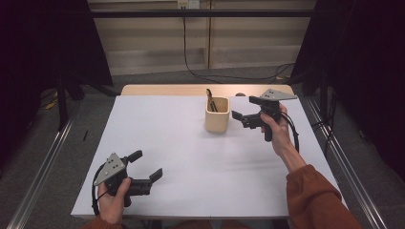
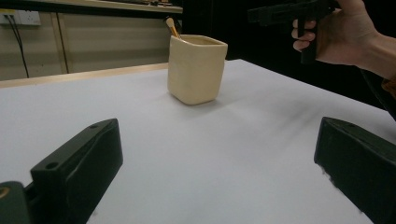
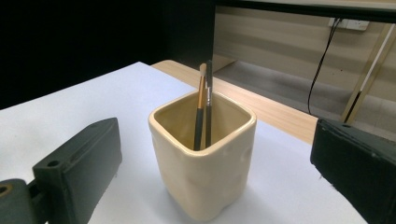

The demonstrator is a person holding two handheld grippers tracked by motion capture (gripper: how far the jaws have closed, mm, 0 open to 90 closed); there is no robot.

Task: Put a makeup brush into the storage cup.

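Note:
A cream square cup point(image 1: 217, 117) stands on the white table point(image 1: 181, 157), toward the back and right of centre. Two thin brushes point(image 3: 203, 108) lean inside it, one with a tan handle and one dark. My right gripper point(image 1: 244, 108) is held above the table just right of the cup, open, its jaws pointing at the cup point(image 3: 203, 163) and apart from it. Near the front left corner my left gripper point(image 1: 146, 165) hovers low and open with nothing between its jaws. From there the cup point(image 2: 196, 70) stands farther off, with the right gripper point(image 2: 289, 11) beside it.
A strip of bare wood point(image 1: 157, 89) runs along the table's far edge. Beyond it are a floor with cables point(image 1: 224, 76) and a pale wall. Metal rails point(image 1: 40, 164) flank the table, and dark curtains hang on both sides.

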